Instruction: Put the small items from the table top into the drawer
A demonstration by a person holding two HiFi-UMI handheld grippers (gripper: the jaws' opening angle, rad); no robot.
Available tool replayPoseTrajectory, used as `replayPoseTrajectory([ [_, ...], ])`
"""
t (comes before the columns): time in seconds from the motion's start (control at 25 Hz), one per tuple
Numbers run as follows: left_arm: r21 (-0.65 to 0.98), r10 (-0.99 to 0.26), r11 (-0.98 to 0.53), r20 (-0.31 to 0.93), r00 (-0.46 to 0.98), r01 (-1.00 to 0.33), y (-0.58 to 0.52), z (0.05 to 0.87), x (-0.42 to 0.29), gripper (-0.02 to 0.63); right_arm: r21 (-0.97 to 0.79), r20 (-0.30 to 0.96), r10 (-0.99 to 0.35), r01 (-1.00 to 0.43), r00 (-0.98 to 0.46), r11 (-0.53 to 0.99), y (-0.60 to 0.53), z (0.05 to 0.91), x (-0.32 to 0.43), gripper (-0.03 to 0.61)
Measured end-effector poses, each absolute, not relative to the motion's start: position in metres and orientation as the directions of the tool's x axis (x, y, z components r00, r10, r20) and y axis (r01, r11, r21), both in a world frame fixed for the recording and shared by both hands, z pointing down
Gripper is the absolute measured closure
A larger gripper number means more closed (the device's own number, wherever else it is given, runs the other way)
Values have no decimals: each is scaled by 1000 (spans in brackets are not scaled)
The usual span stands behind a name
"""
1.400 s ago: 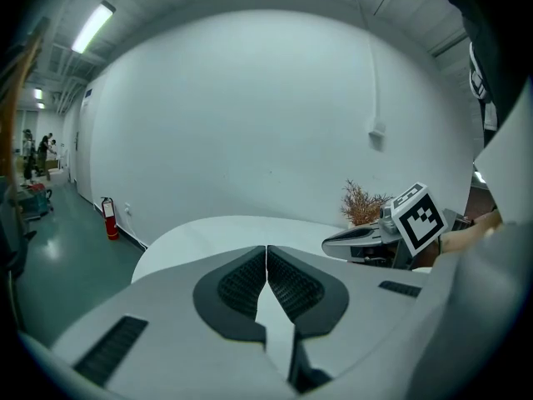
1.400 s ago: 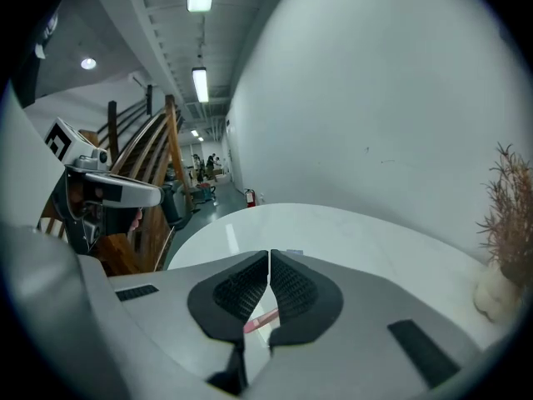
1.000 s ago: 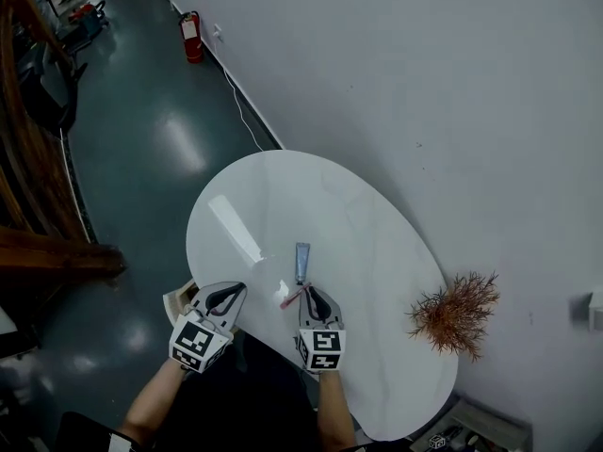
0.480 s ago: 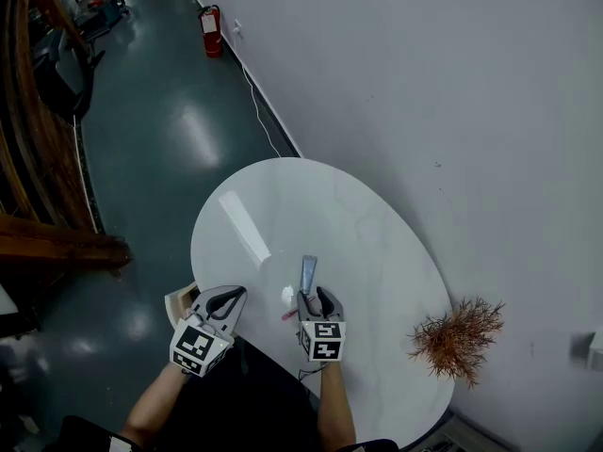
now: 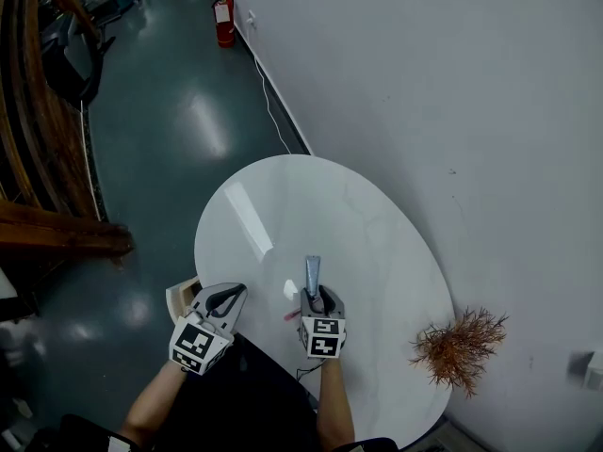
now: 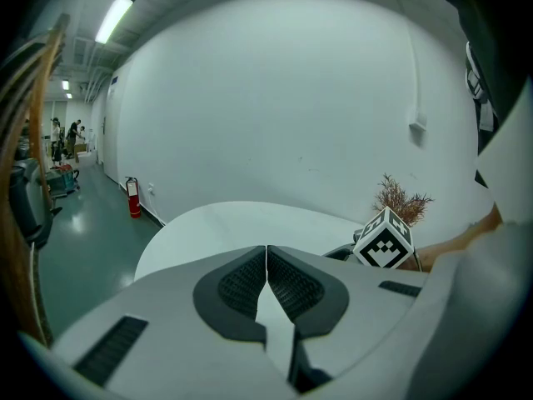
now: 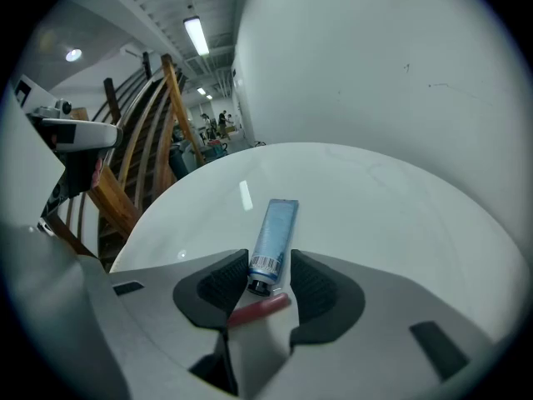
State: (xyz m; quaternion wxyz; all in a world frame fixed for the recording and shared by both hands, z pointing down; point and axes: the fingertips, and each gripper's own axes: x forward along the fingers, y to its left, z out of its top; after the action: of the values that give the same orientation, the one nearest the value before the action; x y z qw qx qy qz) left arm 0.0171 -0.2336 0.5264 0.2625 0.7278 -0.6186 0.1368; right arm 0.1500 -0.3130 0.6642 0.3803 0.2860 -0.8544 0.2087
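In the head view, the round white table holds a flat blue squeeze tube near the person's edge. A thin pink stick lies just left of the right gripper. The tube points straight away from that gripper, which is much nearer to it than the left gripper, held off the table's edge. A second ago the right gripper sat behind the tube with its jaws together. Now they are wide and reach around the tube's near end. The left gripper has not moved. In the left gripper view, the left gripper is closed with nothing in it. In the right gripper view, the right gripper is open. The tube has its black cap end between the pads, with a small gap each side. The stick lies across, just behind the cap.
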Motion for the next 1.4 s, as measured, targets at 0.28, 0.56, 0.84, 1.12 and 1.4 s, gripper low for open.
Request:
replayPoseTrajectory([
  [0.28, 207, -834, -68, 525, 169, -976, -231, 522, 8, 594, -110, 774, -337, -639, -535, 762, -316, 665, 150, 449],
  [0.56, 197, -848, -51, 509, 146, -979, -220, 511, 2, 594, -69, 747, -372, -620, -552, 781, -316, 651, 145, 451],
  [0.84, 177, -870, -49, 475, 129, -983, -195, 500, -4, 594, -80, 685, -394, -601, -612, 795, -302, 612, 131, 451],
  [1.12, 142, -899, -18, 432, 78, -990, -163, 473, -21, 594, -89, 604, -423, -584, -676, 807, -277, 559, 116, 451],
  [1.4, 117, -916, -1, 399, 48, -993, -104, 450, -30, 594, -61, 542, -435, -550, -719, 833, -224, 518, 100, 451],
])
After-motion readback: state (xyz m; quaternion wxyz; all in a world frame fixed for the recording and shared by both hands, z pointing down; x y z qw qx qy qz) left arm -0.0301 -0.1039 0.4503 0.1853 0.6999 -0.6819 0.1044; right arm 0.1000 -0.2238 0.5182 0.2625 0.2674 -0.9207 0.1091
